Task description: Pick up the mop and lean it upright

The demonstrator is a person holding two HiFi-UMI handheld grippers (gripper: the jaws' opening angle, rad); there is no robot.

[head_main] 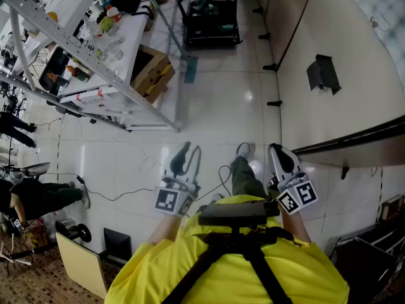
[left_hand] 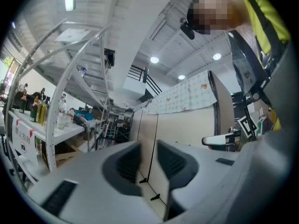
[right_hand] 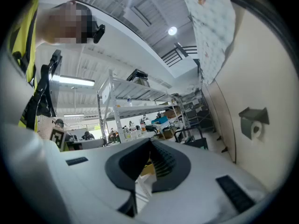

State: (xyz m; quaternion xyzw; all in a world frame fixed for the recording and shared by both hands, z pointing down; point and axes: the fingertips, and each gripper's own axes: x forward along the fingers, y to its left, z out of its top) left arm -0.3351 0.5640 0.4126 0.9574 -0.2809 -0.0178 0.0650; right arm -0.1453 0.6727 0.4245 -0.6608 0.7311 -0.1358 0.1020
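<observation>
Leftmost, a white metal shelf rack (head_main: 95, 49) loaded with bottles stands on the glossy white tiled floor (head_main: 209, 113), with a brown cardboard box (head_main: 152, 71) tucked under its near end. Just right of the box lies what looks like the mop (head_main: 190, 68): a flat blue-grey head on the floor, with a thin pole running up and left toward the rack. It is well apart from both claws. A black wheeled cart (head_main: 209, 21) sits beyond it.

Nearer the camera, the left claw (head_main: 190, 151) (left_hand: 148, 148) is held level and released, its jaws apart with nothing between them. To its right, the right claw (head_main: 281, 157) (right_hand: 150, 143) is clenched, its tips meeting on nothing. Farthest right, a dark grey holder (head_main: 323, 73) hangs on the cream wall (head_main: 354, 56).
</observation>
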